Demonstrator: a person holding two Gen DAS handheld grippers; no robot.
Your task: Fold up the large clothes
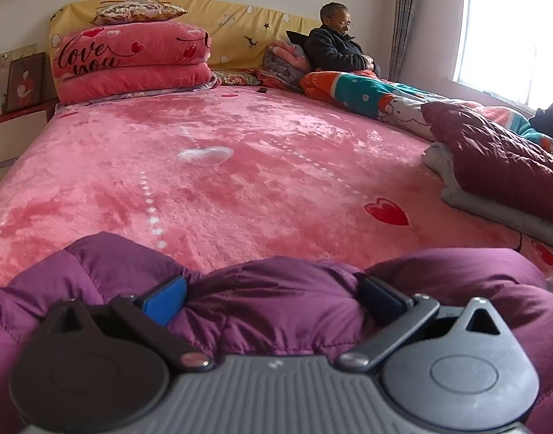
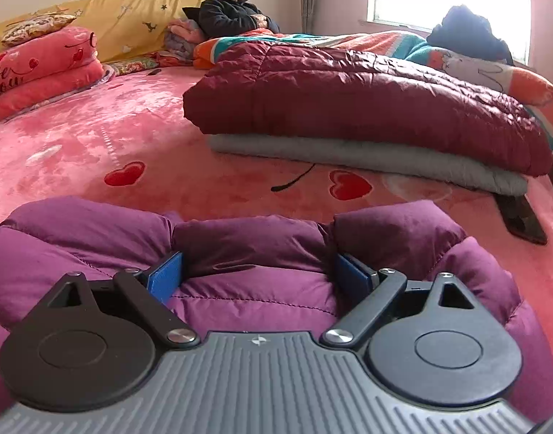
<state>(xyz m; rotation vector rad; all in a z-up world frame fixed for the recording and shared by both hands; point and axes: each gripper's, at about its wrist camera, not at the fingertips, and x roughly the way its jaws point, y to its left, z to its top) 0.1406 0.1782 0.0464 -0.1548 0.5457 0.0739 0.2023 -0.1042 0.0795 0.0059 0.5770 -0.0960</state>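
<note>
Jacket [image 1: 276, 300] fabric, purple and puffy, fills the foreground of both wrist views and is bunched between the fingers of each pair of tongs. The left tongs [image 1: 273, 298] are set fairly wide, with a thick padded roll pressed between the blue pads; the right tongs [image 2: 256, 271] are set about as wide, and a similar roll of the same jacket [image 2: 254, 246] is squeezed between them. Both seem to be gripping it, though how firmly cannot be told, since the down filling bulges around the pads.

The jacket lies at the near edge of the bed [image 1: 240, 181], on a pink blanket printed with hearts. Beyond it, to the right, a dark red quilted coat [image 2: 349, 86] is stacked on a grey folded layer [image 2: 367, 155]. A black cord [image 2: 294, 179] and a dark flat object [image 2: 519, 217] lie on the blanket near that stack. At the far end, folded pink blankets [image 1: 131, 61] are piled by the headboard, and a person [image 1: 340, 50] is seated under a colourful cover.

Slipping is judged the main risk: the shiny, air-filled cloth could be squeezed out of the 2 grips once it is lifted, because only a soft roll is held. An uneven fold could also result if 1 side were raised faster than the other, and the cord might be caught if the jacket were swung to the right.
</note>
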